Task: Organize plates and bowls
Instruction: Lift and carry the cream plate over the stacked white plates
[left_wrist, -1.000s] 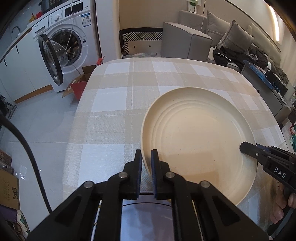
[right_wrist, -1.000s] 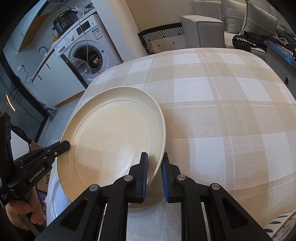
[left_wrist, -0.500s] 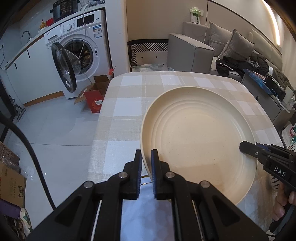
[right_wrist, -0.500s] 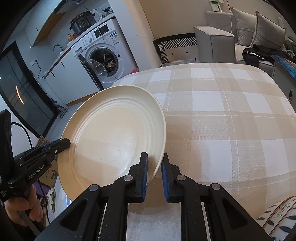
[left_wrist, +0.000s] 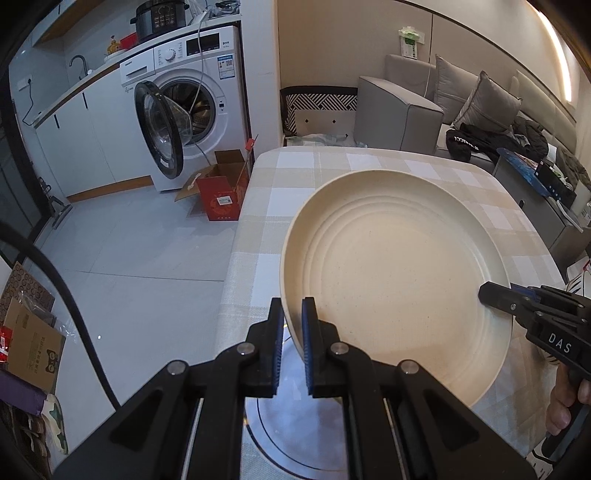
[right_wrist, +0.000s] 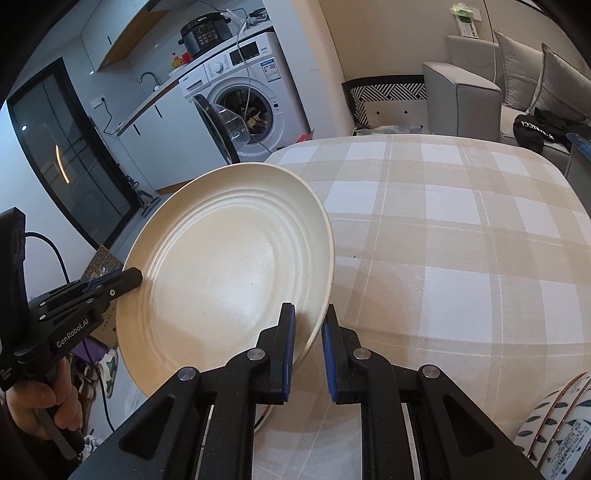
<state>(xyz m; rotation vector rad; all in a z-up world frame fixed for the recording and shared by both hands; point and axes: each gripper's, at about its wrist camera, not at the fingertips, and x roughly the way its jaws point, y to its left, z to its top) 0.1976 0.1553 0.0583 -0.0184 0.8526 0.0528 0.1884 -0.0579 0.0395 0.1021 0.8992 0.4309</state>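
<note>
Cream plate, round with raised concentric rings, is held in the air above a surface covered in a beige and white checked cloth. Both grippers carry it by opposite edges. The left gripper is clamped on the near left rim of the plate, its blue-lined fingers pressed to either side of the edge. In the right wrist view, the right gripper is clamped on the plate's other rim in the same way, and the plate tilts up to the left of it. Each camera also shows the opposite gripper's black tip meeting the far edge of the plate, with a person's hand wrapped around its handle. Beneath the plate, on the surface close to the cameras, lies a pale glossy dish. A blue-patterned bowl sits at the lower right corner of the right view. Behind the surface stand a washing machine with its door open, a red cardboard box on the floor, and a grey sofa.
</note>
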